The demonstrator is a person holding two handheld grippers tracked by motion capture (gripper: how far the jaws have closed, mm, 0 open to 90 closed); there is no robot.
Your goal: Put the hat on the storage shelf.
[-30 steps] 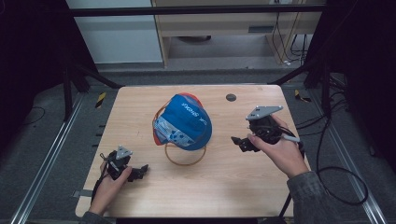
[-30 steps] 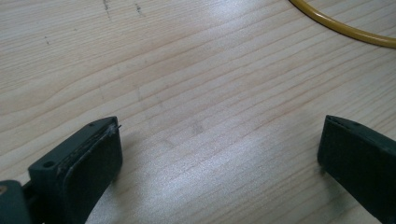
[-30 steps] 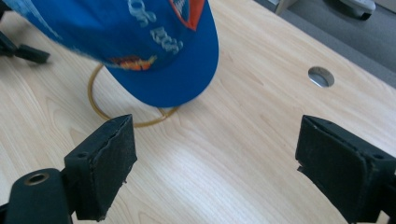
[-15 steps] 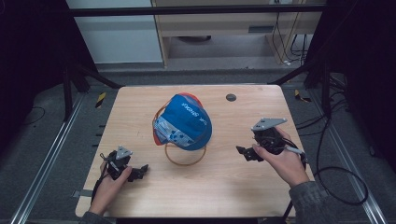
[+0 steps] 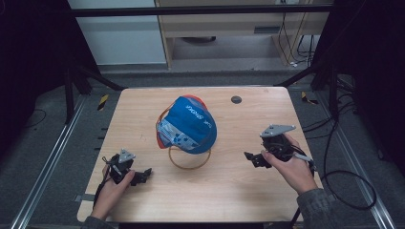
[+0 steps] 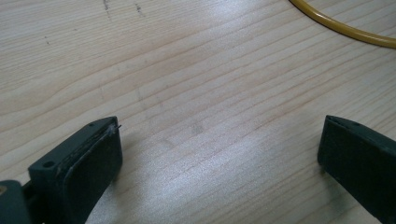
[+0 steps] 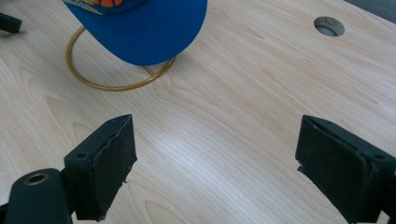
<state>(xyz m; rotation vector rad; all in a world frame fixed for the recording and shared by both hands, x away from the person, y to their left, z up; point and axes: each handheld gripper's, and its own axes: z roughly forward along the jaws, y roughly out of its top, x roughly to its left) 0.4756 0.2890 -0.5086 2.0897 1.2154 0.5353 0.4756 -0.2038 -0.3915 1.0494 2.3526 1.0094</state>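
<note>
While I look down from the high view, I see the blue baseball cap with white lettering and an orange underside sitting on top of a thin yellow wire stand with a round ring base, a little behind the middle of the light wooden table. The cap leans toward the near side, and its brim hangs over the ring, which lies flat on the wood.

I hold the left gripper low at the near left part of the table, well apart from the cap, and it points to the right, toward the ring. In the left gripper view its two black jaws stand wide apart with only bare wood between them, and a short arc of the yellow ring crosses the upper right corner.

The right gripper is at the right side of the table, in my right hand, and it points left toward the stand. In the right gripper view its jaws are also spread wide and hold nothing; the blue brim and the ring below it are ahead at the upper left, near but not touching the jaws. A small round hole in the tabletop is at the upper right.
</note>
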